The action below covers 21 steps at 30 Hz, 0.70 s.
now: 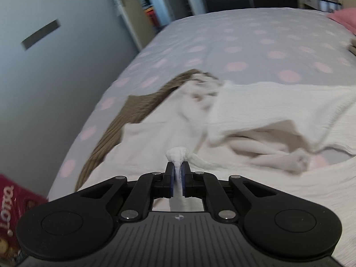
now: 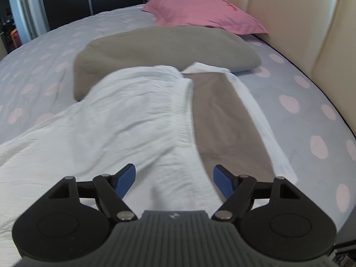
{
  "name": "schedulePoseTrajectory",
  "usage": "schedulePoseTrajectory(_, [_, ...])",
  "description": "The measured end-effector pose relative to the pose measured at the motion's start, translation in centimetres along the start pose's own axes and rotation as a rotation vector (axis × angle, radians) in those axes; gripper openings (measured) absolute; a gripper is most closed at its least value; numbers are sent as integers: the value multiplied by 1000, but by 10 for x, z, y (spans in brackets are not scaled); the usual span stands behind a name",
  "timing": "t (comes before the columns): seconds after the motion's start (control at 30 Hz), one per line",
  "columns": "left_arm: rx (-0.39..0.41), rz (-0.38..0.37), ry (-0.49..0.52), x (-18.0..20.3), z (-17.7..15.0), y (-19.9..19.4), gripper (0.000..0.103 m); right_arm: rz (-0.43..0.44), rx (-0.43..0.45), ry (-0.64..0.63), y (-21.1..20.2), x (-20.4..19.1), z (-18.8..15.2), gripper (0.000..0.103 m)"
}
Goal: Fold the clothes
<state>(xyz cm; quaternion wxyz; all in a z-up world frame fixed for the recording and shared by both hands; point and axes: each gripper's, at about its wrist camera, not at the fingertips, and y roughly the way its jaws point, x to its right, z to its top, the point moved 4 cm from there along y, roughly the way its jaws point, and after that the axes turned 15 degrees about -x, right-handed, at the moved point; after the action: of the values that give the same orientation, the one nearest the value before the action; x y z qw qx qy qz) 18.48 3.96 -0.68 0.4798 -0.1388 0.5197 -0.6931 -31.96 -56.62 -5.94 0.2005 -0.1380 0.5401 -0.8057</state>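
Bed (image 1: 244, 35) — left claw (image 1: 177, 173) pinches white garment (image 1: 278, 102); pink pillow (image 2: 200, 9) only rightward.

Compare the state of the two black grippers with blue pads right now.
The left gripper is shut, pinching a bunched bit of the white crinkled garment; the right gripper is open and holds nothing. The left one's pads nearly meet; the right one's pads stand wide apart above the same garment. Both point down at the bed.

Left gripper (image 1: 177, 173) is angling down, pads pinching a white fabric bunch (image 1: 176, 154). Right gripper (image 2: 174, 179) is angling down, jaws wide, gripping nothing.
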Motion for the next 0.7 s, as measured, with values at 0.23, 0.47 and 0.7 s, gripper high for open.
schedulePoseTrajectory(0.23, [-20,31,67,12,1,28,6,-3,-31,66,4,28,-11,79])
schedulePoseTrajectory(0.47, [9,-62,10,17,12,23,32,-12,-40,95,3,43,-18,79])
schedulePoseTrajectory(0.7, [58,-100,155,55,36,28,44,9,-21,85,-1,33,-13,79])
